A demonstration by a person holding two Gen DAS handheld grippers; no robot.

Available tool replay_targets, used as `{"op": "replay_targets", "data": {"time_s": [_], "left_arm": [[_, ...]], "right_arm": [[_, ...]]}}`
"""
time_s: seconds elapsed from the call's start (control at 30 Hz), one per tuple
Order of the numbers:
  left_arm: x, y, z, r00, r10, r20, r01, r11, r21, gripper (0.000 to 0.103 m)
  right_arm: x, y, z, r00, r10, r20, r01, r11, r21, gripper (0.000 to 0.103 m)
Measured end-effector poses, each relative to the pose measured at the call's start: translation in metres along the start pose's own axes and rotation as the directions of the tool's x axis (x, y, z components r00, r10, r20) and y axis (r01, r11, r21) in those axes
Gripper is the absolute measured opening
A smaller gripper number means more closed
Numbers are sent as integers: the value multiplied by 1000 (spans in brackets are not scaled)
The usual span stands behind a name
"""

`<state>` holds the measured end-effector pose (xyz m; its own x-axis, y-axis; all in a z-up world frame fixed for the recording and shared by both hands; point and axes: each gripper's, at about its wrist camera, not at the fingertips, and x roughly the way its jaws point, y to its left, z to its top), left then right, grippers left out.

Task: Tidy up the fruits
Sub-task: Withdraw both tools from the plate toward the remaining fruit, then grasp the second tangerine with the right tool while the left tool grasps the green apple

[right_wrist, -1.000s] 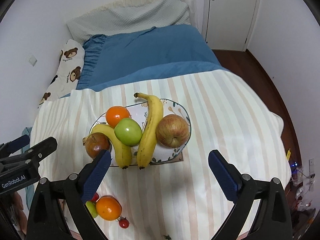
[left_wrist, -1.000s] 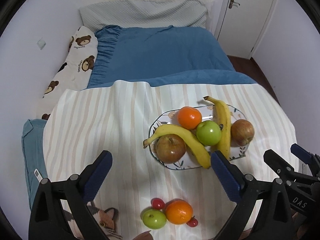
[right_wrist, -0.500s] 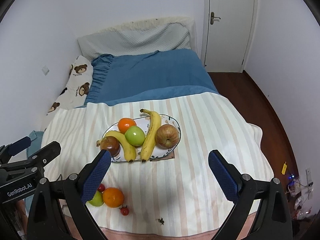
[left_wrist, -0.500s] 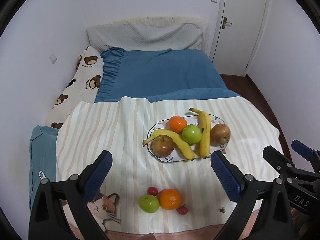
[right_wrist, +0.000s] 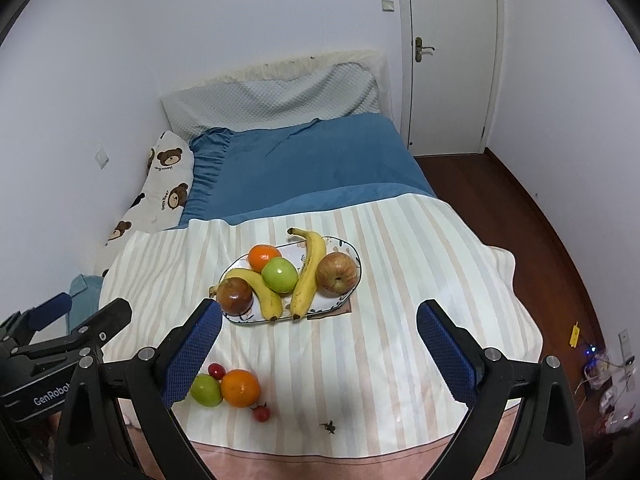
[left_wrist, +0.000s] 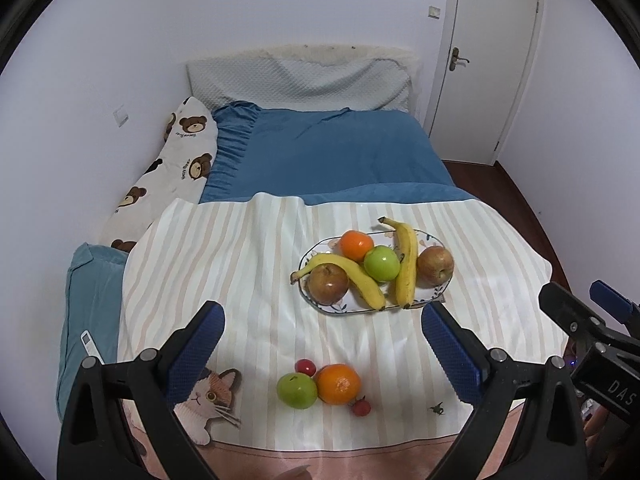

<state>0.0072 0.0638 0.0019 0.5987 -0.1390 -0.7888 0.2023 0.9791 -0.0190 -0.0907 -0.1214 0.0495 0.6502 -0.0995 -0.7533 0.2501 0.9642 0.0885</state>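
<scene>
Both grippers hang over the near end of the bed, fingers spread wide and holding nothing. The left gripper (left_wrist: 322,344) has the loose green apple (left_wrist: 297,390) and orange (left_wrist: 338,384) lying on the striped cloth (left_wrist: 240,272) just below its gap, two small red fruits beside them. The plate (right_wrist: 348,252) of bananas, apples and an orange lies beyond the right gripper (right_wrist: 318,340), slightly left of centre.

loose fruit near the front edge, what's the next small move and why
Probably lower the open left tool onto the loose orange. It lies off the plate beside a green apple, and both tools hang empty above the cloth.
</scene>
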Motion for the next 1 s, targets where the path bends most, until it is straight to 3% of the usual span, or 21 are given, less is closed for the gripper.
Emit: {"op": "replay_targets", "data": {"time_s": [0.23, 0.4, 0.53, 0.6, 0.7, 0.77, 0.9, 1.0], "left_arm": [[28, 17, -6, 997, 54, -50, -55, 998, -20, 103], [70, 39, -20, 985, 96, -141, -103, 994, -45, 103], [105, 60, -39, 961, 143, -237, -158, 986, -47, 103], [118, 68, -47, 949, 155, -274, -174, 984, -48, 103], [136, 83, -62, 925, 170, -340, -196, 980, -43, 103], [143, 89, -71, 914, 176, -365, -205, 978, -41, 103], [151, 100, -87, 893, 170, -416, -212, 976, -56, 103], [154, 106, -96, 883, 159, -442, -213, 974, -76, 103]], "right_arm": [[33, 1, -8, 999, 24, -44, -23, 999, 27, 103], [89, 8, -26, 983, 85, -164, -81, 996, 27, 103], [149, 19, -55, 928, 180, -326, -171, 984, 56, 103], [179, 28, -72, 886, 229, -404, -214, 973, 82, 103], [212, 46, -94, 845, 248, -474, -248, 967, 65, 102], [229, 55, -107, 823, 269, -501, -268, 960, 75, 98], [263, 67, -125, 760, 312, -570, -280, 949, 146, 78], [282, 76, -137, 721, 338, -605, -291, 940, 179, 77]]}}
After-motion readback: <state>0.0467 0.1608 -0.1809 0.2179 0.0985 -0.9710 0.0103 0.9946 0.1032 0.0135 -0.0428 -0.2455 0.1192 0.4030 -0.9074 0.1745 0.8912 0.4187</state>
